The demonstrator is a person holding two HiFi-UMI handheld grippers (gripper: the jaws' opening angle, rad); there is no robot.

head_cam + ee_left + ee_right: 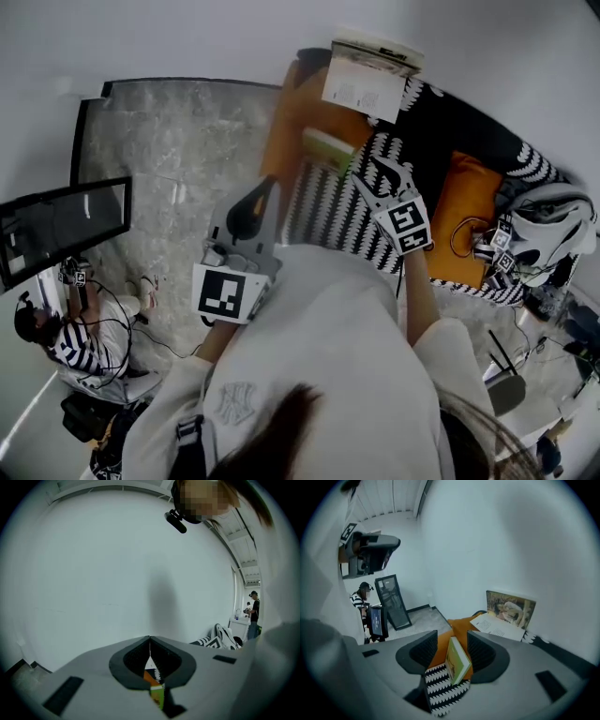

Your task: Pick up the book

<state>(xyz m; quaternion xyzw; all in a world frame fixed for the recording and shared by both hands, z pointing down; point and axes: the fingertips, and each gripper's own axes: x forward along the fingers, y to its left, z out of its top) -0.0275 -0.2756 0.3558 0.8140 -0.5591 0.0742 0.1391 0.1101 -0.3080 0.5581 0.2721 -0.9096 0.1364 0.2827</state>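
While the right hand-held gripper [451, 641] holds its jaws spread, the book [458, 660] sits between them with a gap to each pad, so nothing grips it yet. The left hand-held gripper [150, 644] has its jaws pressed together on nothing and hangs to the left, nearer than the book.

The book is a slim green volume. It lies where the orange cushion [300, 112] meets the black-and-white cover [319, 211], at the left end of the seat. Farther off, an open book [370, 70] leans on the wall [187, 37].

It looks light and fairly stiff, so one gripper should manage it. The cover looks smooth and may slip under a shallow pinch. The pages could fan open if only one board is caught. The best hold is probably across the full thickness, well in from the edge and towards the spine. The bedding under it looks soft, so it may give as a jaw slides beneath.

No box, bag or tray shows near the book.
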